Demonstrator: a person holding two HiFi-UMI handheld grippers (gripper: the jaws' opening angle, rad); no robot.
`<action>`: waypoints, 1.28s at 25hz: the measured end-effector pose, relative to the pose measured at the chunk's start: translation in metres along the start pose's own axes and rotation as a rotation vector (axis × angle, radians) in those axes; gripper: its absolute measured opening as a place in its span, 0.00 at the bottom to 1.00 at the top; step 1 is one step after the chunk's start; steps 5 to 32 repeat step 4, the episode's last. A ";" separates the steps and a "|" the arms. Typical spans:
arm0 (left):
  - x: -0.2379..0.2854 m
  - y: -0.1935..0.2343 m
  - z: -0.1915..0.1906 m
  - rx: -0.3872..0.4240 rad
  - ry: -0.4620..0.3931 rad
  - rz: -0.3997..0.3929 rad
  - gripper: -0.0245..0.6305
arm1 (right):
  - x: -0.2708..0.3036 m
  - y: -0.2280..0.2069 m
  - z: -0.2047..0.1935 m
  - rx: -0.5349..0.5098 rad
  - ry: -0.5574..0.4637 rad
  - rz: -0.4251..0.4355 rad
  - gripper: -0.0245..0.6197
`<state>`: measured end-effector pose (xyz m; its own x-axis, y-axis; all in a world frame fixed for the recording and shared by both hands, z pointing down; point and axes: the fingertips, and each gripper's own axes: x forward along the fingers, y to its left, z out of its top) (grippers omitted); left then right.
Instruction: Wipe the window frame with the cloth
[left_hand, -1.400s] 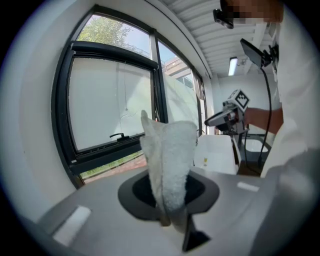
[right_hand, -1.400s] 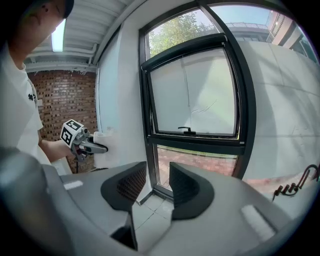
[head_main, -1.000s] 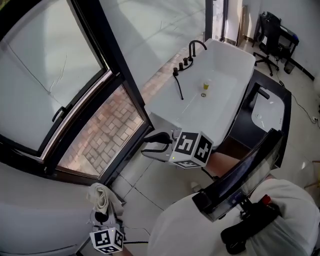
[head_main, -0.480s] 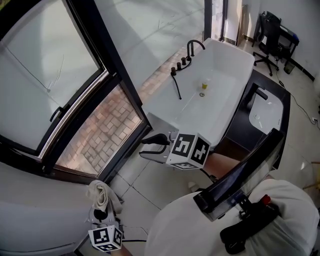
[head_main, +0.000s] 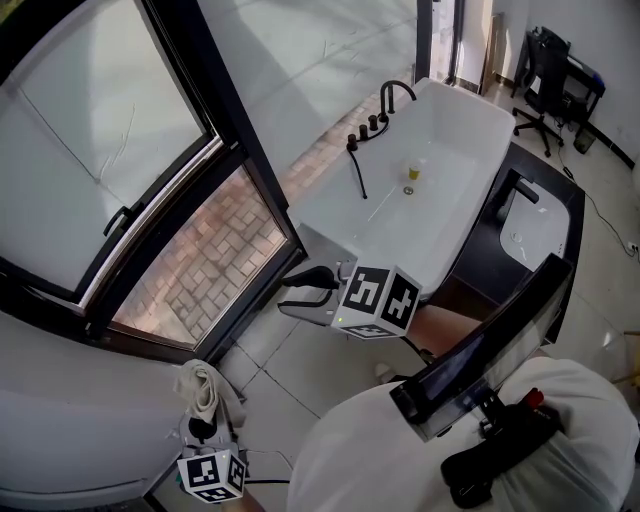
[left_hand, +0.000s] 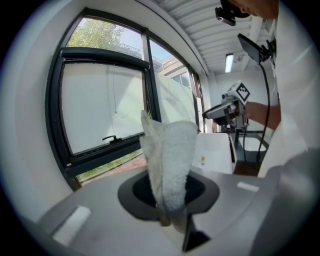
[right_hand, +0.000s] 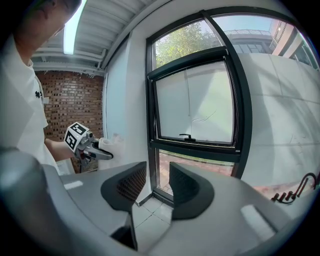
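My left gripper is shut on a white terry cloth, which stands up in a folded bunch from between the jaws; in the head view the cloth sits low at the left, a short way from the black window frame. The frame has a handle on its lower rail. My right gripper hangs open in mid-floor with nothing between its jaws, pointing toward the window frame. In the right gripper view the gap between its fingers is bare.
A white bathtub with a black tap stands to the right of the window. A dark cabinet with a basin lies beyond it. An office chair is at the far right. White wall is at the lower left.
Both grippers stay almost still; the view has only shifted slightly. The cloth remains clamped in the left gripper.
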<state>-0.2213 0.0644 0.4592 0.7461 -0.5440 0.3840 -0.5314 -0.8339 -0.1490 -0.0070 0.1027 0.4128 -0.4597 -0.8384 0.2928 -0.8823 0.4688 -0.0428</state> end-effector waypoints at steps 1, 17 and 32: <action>0.000 -0.002 0.000 0.001 -0.001 -0.002 0.18 | -0.001 0.001 -0.001 -0.001 0.001 0.001 0.26; 0.000 -0.006 -0.001 0.002 -0.001 -0.008 0.18 | -0.001 0.003 -0.003 -0.002 0.002 0.001 0.26; 0.000 -0.006 -0.001 0.002 -0.001 -0.008 0.18 | -0.001 0.003 -0.003 -0.002 0.002 0.001 0.26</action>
